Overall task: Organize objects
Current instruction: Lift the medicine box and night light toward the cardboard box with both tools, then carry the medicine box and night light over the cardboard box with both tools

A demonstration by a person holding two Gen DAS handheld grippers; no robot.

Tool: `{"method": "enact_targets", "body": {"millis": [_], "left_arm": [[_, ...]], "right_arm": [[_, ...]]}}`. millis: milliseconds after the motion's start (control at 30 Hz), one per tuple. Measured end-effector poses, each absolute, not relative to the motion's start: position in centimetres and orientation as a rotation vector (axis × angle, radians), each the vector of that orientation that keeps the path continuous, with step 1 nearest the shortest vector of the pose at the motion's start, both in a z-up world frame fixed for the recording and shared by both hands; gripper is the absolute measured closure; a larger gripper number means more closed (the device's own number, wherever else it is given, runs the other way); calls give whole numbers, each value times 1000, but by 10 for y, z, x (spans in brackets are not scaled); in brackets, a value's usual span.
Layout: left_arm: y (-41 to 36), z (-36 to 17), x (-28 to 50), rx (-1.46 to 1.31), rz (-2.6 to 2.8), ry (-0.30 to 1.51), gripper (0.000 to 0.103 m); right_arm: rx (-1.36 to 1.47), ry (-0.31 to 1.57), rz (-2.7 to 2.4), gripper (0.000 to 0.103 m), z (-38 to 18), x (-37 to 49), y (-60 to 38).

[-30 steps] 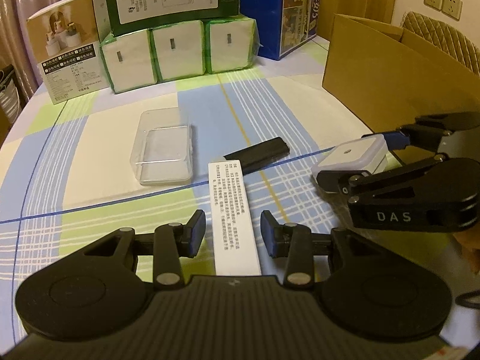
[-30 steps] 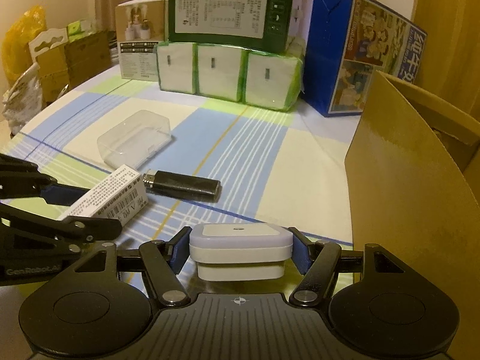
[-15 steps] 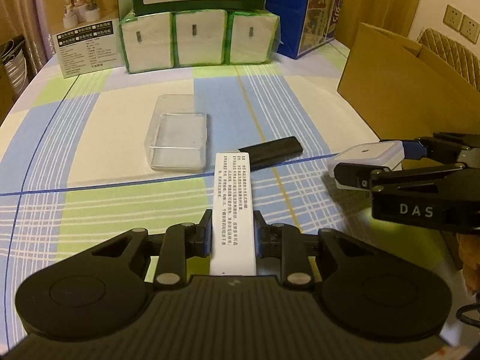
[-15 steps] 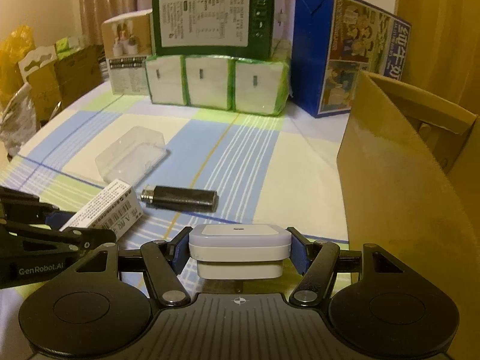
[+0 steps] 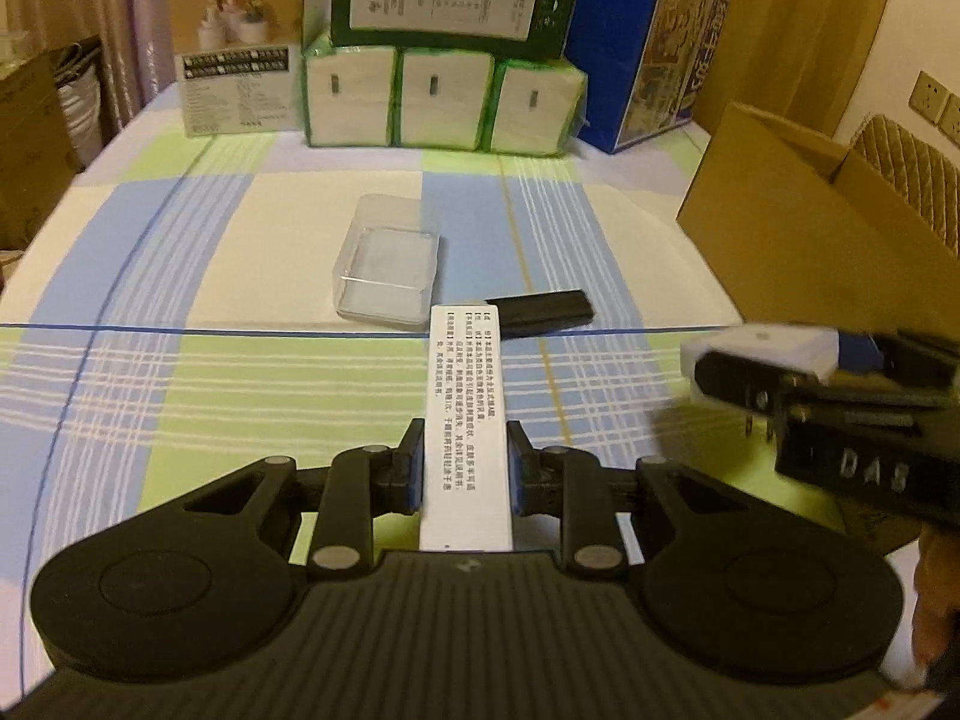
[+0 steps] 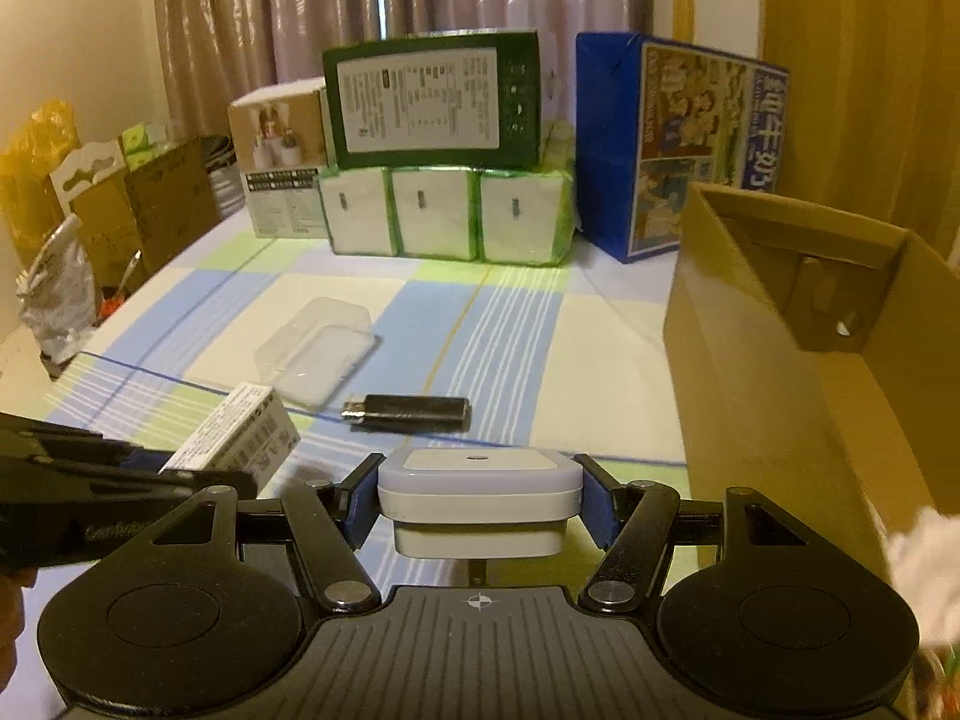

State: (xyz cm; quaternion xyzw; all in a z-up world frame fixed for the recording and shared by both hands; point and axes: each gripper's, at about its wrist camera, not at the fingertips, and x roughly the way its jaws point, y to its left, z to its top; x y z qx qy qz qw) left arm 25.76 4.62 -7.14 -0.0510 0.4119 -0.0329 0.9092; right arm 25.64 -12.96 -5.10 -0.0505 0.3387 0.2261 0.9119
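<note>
Both loads point(image 5: 467, 420) point(image 6: 478, 495) seemingly higher now

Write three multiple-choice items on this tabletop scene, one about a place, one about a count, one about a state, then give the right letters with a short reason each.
1. Where does the black USB stick lie?
A. inside the cardboard box
B. on the checked cloth, beside the clear plastic case
C. on top of the green carton

2. How many white tissue packs stand in a row under the green carton?
A. two
B. three
C. five

3. What is the left gripper doing?
A. open over the cloth
B. shut on nothing
C. shut on the long white box

Answers:
1 B, the stick rests on the cloth just right of the clear plastic case, outside the cardboard box.
2 B, three green-edged packs sit side by side.
3 C, both pads press the sides of the long white box; the right gripper likewise clamps the white plug adapter.
</note>
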Motion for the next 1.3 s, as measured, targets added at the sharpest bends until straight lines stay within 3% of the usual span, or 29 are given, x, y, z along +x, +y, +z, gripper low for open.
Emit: {"method": "enact_targets", "body": {"millis": [700, 1300], "left_arm": [[-6, 25, 103, -189, -93, 785, 82], [-85, 61, 75, -137, -236, 756, 82]], "right_arm": [[-35, 627, 427, 40, 47, 104, -203], [21, 576, 245, 40, 68, 78, -294]]}}
